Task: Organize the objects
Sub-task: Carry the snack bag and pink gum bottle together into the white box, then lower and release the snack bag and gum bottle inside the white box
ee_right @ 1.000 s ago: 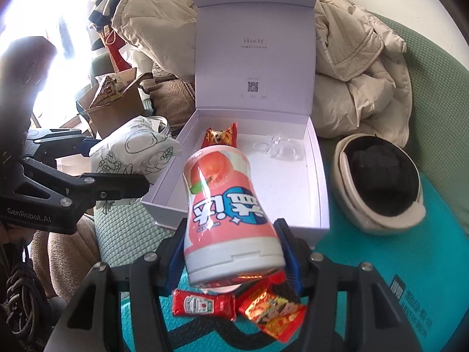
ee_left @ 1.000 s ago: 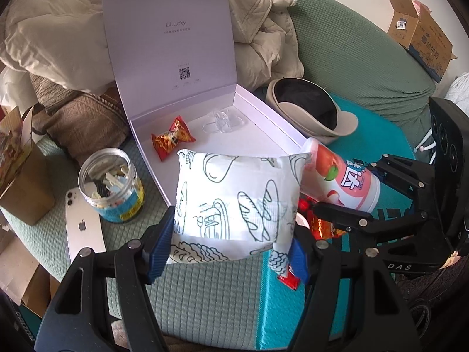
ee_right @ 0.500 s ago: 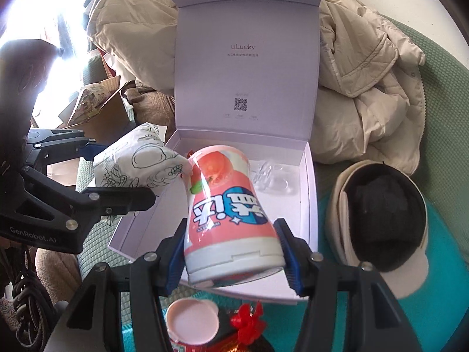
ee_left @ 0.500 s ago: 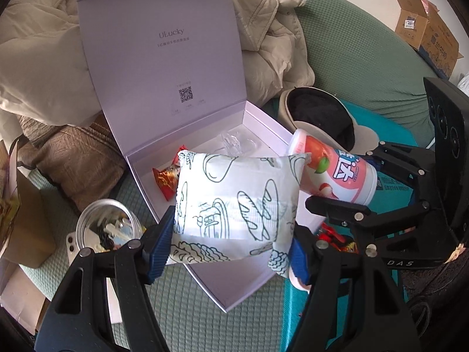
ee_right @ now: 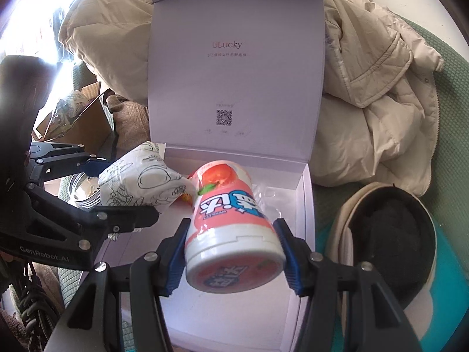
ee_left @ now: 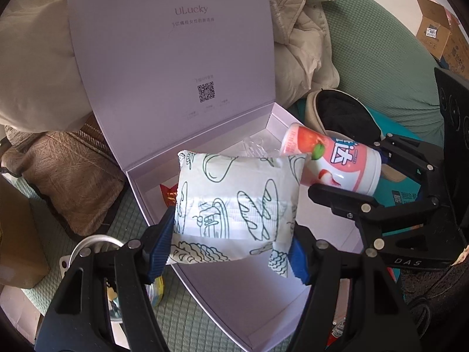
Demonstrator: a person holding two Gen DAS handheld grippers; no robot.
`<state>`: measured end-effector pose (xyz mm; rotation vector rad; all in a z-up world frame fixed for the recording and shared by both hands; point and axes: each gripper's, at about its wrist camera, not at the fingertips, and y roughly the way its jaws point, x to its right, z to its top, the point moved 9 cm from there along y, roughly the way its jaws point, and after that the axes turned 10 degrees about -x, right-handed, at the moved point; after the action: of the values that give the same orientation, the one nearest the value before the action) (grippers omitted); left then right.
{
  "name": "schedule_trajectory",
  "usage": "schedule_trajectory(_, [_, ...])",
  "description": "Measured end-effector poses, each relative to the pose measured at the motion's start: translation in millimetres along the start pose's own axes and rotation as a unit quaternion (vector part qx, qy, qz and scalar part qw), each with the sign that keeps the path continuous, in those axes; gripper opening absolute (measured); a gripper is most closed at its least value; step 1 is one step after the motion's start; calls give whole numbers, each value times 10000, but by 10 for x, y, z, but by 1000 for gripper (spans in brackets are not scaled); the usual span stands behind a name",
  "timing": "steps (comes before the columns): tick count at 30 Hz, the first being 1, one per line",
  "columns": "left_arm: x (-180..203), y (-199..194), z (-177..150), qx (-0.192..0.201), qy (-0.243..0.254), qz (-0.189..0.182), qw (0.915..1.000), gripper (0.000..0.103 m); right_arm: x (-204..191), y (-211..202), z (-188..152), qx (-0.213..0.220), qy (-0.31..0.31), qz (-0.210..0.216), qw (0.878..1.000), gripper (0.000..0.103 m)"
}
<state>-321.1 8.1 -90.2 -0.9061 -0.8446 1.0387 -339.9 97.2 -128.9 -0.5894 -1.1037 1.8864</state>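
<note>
A pale lilac gift box [ee_left: 263, 308] [ee_right: 304, 193] lies open on the green cushion, its lid standing upright behind. My left gripper [ee_left: 228, 249] is shut on a white packet printed with bread drawings [ee_left: 237, 205] [ee_right: 140, 182], held above the box's left part. My right gripper [ee_right: 231, 252] is shut on a pink and white peach-print bottle [ee_right: 231, 228] [ee_left: 337, 164], cap toward the camera, over the box's middle. A red snack wrapper [ee_left: 168, 195] and a crumpled clear plastic piece [ee_left: 258, 146] lie on the box floor, largely hidden by the packet.
A beige puffy jacket [ee_right: 375, 88] is heaped behind the box. A beige slipper with black lining [ee_right: 390, 234] lies to its right. A metal-rimmed jar [ee_left: 96, 243] and a brown cushion [ee_left: 67, 173] sit to the left, with a cardboard box [ee_left: 442, 35] at the far right.
Both grippers have carried their loads forward and slightly down, from the box's near edge to over its inside. The red sachets on the teal surface have dropped out of view.
</note>
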Motion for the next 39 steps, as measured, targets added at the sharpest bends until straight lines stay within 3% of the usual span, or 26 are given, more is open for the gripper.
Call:
schedule_trajectory(17, [35, 397, -11, -252, 215, 149, 9993, 66, 151, 364, -121, -367, 93, -179, 9991, 56])
schedule_trajectory(29, [51, 552, -111, -455, 212, 78, 9987, 66, 162, 370, -178, -280, -37, -395, 9988, 56])
schedule_trajectory(39, [52, 607, -159, -485, 242, 382, 9978, 67, 130, 421, -220, -445, -81, -455, 9979, 56])
